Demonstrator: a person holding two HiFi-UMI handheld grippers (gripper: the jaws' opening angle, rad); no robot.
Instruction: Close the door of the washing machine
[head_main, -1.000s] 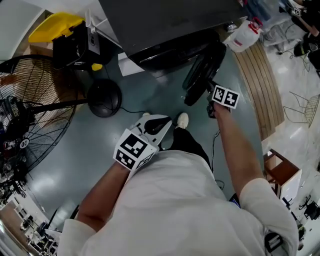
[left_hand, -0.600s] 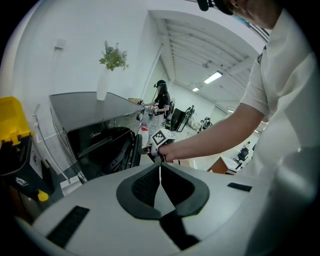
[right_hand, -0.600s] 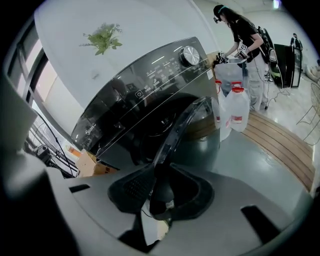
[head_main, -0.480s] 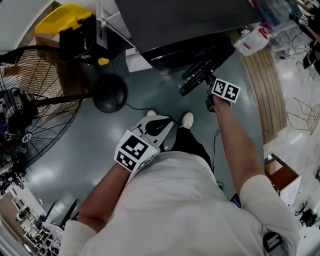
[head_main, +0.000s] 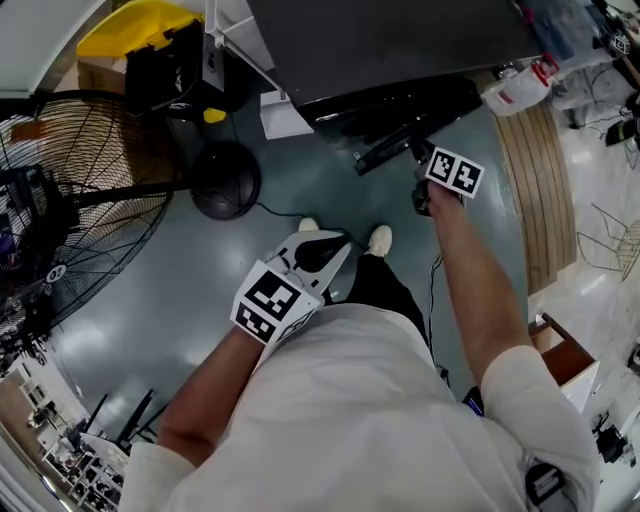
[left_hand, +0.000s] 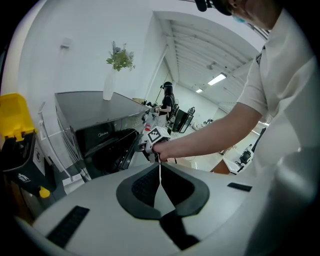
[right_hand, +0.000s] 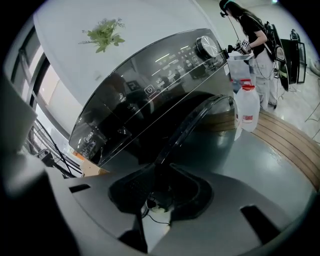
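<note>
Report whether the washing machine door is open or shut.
Ajar: the door stands angled out from the washing machine front, dark gap showing behind it.

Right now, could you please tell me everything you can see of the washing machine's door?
The door is round, dark and glossy, with a thick rim. It stands partly open, swung out from the front of the dark washing machine and joined to it at its far side. The right gripper view shows it almost edge-on. Its free edge sits between the jaws of the right gripper, which appear closed on it. Nothing else touches it.
</note>
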